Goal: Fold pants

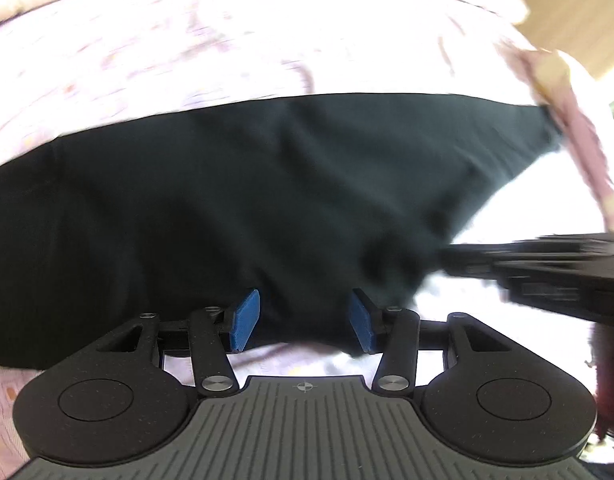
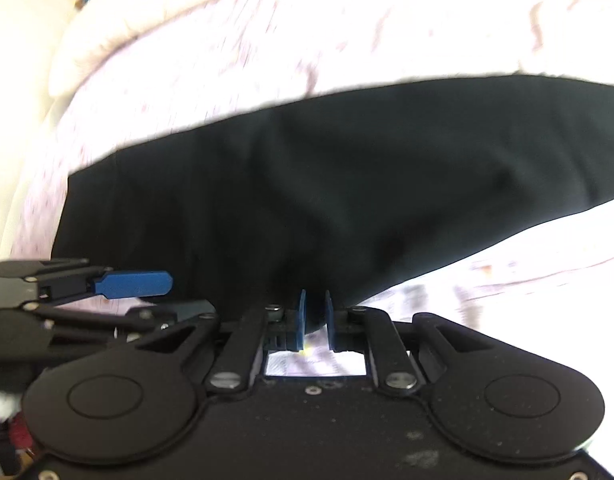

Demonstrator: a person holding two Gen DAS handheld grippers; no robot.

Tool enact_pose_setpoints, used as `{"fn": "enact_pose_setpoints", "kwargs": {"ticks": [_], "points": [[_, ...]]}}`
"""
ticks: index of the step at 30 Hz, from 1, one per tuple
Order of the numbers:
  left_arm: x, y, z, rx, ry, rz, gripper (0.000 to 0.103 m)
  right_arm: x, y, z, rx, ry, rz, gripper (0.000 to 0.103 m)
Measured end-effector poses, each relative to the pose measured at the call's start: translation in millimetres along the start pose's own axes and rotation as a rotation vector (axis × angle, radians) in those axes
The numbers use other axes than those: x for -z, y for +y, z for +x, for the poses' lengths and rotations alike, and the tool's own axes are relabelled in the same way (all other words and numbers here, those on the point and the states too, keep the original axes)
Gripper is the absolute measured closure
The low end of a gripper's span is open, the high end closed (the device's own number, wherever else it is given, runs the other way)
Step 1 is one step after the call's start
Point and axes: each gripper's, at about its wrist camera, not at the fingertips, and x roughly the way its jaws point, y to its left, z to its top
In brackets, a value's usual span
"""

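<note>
A pale pink bedsheet with a faint printed pattern (image 1: pixel 155 40) fills the upper part of both views; across the middle of each frame lies the pair of black fabric pants (image 1: pixel 227 200), spread flat on it; in the left wrist view the left hand-held gripper (image 1: pixel 305 320) sits at lower centre, its blue pads apart with the near edge of the cloth between them, not visibly pinched; at the bottom centre of the right wrist view the right hand-held gripper (image 2: pixel 315 320) has its pads nearly together, clenched on a fold of the pants' edge.
</note>
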Motion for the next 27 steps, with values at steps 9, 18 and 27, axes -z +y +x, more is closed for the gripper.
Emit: {"fn": "enact_pose_setpoints", "kwargs": {"ticks": [9,18,27], "points": [[-1,6,21,-0.071,0.030,-0.116,0.054,0,-50,-59,0.275,-0.236,0.068,0.065],[-15,-13,39,-0.151,0.031,-0.291,0.036,-29,-160,-61,0.248,-0.150,0.104,0.062],[-36,-31,56,-0.276,0.054,-0.503,0.020,-92,-249,-49,0.150,-0.111,-0.043,0.062]]}}
